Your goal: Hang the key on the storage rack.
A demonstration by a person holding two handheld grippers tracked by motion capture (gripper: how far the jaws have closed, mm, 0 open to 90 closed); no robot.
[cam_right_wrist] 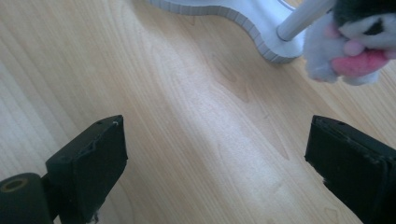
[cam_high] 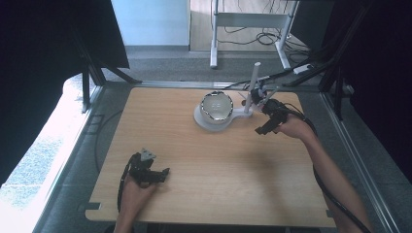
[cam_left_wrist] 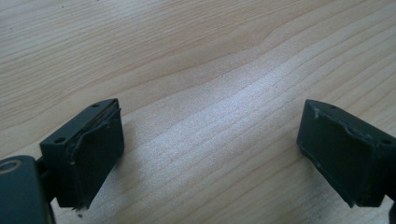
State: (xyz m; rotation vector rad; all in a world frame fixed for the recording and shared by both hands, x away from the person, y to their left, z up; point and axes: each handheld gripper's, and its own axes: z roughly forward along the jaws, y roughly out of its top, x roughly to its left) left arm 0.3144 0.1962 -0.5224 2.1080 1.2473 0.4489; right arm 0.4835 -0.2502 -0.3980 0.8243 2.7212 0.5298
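Note:
A white stand [cam_high: 214,121] sits at the table's back middle and holds a shiny bowl [cam_high: 217,106]; its thin white post [cam_high: 252,86] rises at the right end. In the right gripper view the stand's base [cam_right_wrist: 243,14] and post [cam_right_wrist: 303,18] lie ahead, with a small grey, white and pink plush toy [cam_right_wrist: 350,42] hanging beside the post. My right gripper [cam_high: 266,119] [cam_right_wrist: 219,158] stands open just right of the stand, above bare wood. My left gripper [cam_high: 156,173] [cam_left_wrist: 210,154] rests open near the front left, with only wood between its jaws.
The wooden table [cam_high: 214,184] has its front edge close to my forearms. Black frame struts [cam_high: 92,73] stand at the left and right sides. A white desk frame [cam_high: 243,22] and floor cables [cam_high: 272,39] lie beyond the far edge.

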